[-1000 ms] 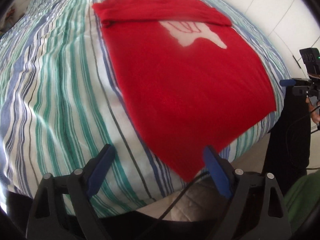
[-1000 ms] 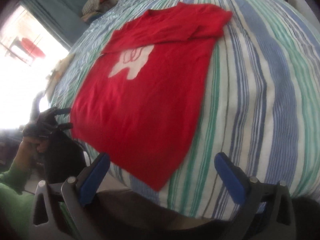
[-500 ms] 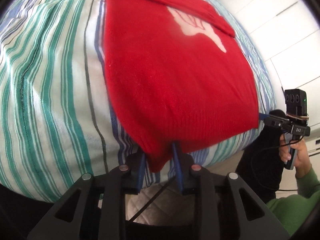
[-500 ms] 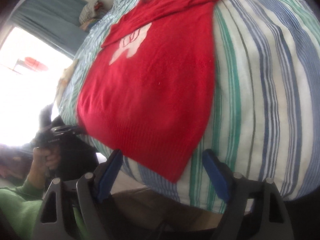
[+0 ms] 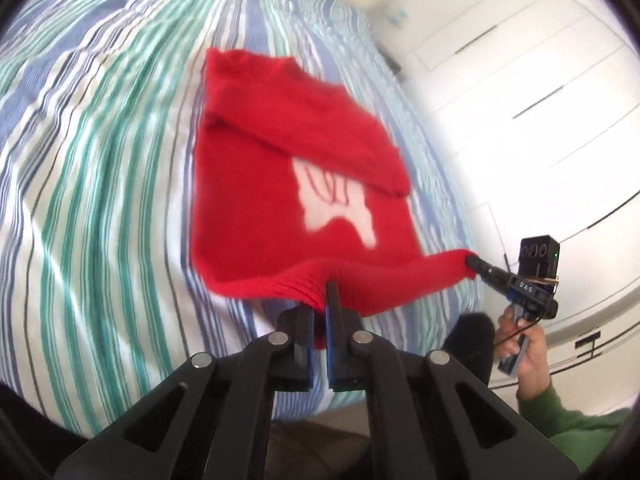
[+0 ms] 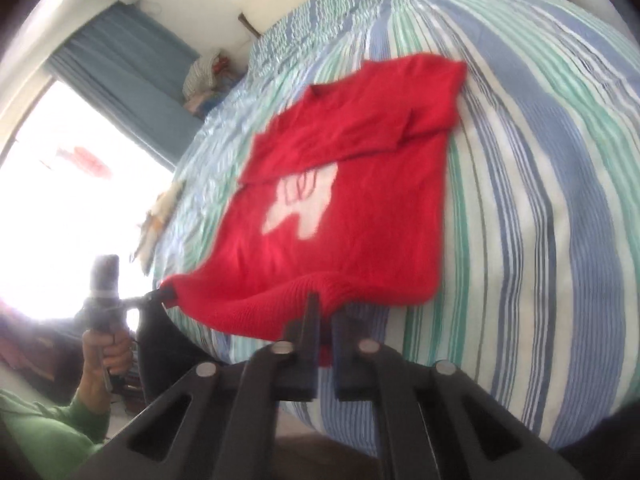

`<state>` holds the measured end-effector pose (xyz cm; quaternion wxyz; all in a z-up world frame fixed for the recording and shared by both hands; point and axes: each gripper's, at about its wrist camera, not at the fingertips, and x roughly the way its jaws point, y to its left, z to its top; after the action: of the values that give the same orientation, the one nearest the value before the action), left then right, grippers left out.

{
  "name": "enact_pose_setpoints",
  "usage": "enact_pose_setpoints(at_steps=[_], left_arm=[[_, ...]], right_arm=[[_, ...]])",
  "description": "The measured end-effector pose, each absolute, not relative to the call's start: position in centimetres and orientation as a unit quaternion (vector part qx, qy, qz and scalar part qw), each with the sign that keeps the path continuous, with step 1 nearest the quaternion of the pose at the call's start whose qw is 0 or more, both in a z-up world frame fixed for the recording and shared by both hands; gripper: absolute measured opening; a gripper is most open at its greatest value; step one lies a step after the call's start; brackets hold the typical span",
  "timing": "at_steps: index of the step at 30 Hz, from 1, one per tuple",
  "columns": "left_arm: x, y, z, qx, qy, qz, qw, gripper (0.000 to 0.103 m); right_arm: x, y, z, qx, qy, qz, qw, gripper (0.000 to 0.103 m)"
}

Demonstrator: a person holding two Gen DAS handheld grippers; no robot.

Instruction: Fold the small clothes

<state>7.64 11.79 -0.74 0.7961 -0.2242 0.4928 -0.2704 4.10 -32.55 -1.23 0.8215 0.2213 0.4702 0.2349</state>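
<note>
Left gripper [image 5: 323, 304] clamped on one bottom corner of the red sweater [image 5: 280, 184]; right gripper [image 6: 325, 312] clamped on the other corner. Hem lifted between them, rest of the sweater flat on the striped bed [image 5: 100, 160], sleeves folded across the top.

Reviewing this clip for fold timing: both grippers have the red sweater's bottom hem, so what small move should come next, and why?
Probably carry the hem up and forward toward the collar. The left gripper and right gripper are each shut on a bottom corner of the red sweater, the hem is lifted off the striped bedsheet, and the sleeves are already folded across the chest.
</note>
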Motion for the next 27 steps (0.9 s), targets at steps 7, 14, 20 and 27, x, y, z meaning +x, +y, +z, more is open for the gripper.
enact_pose_setpoints(at_steps=[7, 14, 20, 27], left_arm=[[24.1, 10.9, -1.2, -0.246, 0.464, -0.227, 0.82, 0.002], [33.3, 9.5, -5.1, -0.247, 0.489, -0.181, 0.817, 0.002], [36.2, 11.6, -5.3, -0.292, 0.469, -0.151, 0.82, 0.052], [33.8, 11.7, -2.3, -0.247, 0.425, -0.166, 0.855, 0.062]], right_arm=[[18.2, -35.0, -0.1, 0.297, 0.407, 0.19, 0.843, 0.004], [30.3, -35.4, -5.1, 0.338, 0.442, 0.127, 0.821, 0.004], [33.7, -37.2, -7.8, 0.411, 0.424, 0.117, 0.798, 0.025], [32.9, -37.9, -4.2, 0.373, 0.388, 0.139, 0.831, 0.037]])
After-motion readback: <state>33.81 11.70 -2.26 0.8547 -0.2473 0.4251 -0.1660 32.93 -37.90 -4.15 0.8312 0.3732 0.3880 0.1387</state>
